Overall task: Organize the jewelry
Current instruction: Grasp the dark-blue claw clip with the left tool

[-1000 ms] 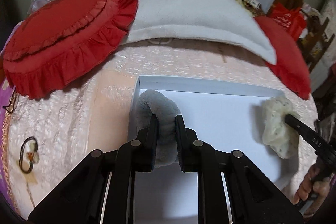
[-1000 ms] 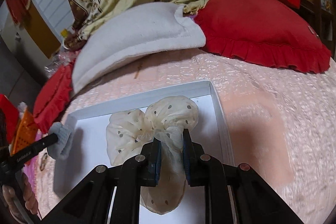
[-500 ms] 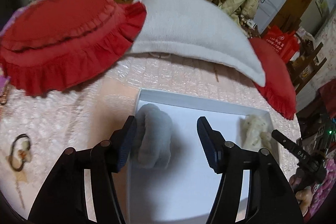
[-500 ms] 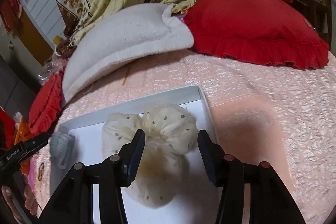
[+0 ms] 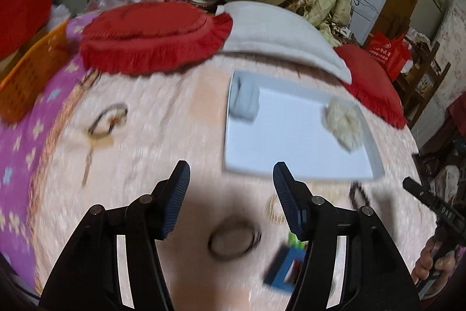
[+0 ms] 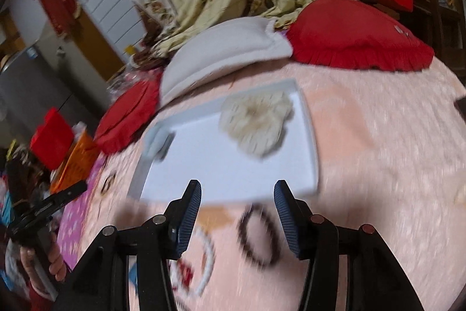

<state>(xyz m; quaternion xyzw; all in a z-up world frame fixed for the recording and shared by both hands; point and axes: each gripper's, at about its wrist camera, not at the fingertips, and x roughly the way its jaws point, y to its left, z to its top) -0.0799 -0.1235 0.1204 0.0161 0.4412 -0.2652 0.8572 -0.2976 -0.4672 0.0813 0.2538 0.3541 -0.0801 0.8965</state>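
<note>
A shallow white tray (image 5: 291,147) (image 6: 221,165) lies on the pink bedspread. A grey scrunchie (image 5: 244,101) (image 6: 158,143) rests in its far left corner and a cream dotted scrunchie (image 5: 345,123) (image 6: 256,121) at its far right. My left gripper (image 5: 231,188) is open and empty, hovering short of the tray's near edge above a dark bead bracelet (image 5: 233,239). My right gripper (image 6: 237,209) is open too, empty, just before the tray, over a dark bead bracelet (image 6: 259,235). A white bead strand (image 6: 205,261) lies beside it.
A small hair tie with a charm (image 5: 107,120) (image 6: 107,182) lies left on the spread. A blue and green packet (image 5: 287,267) sits near the left gripper. Red frilled cushions (image 5: 151,37) (image 6: 358,34), a white pillow (image 5: 276,31) and an orange basket (image 5: 29,75) ring the bed.
Both grippers let go of their scrunchies, opened, and pulled back from the tray toward the near side of the bed. The scrunchies stay in the tray.
</note>
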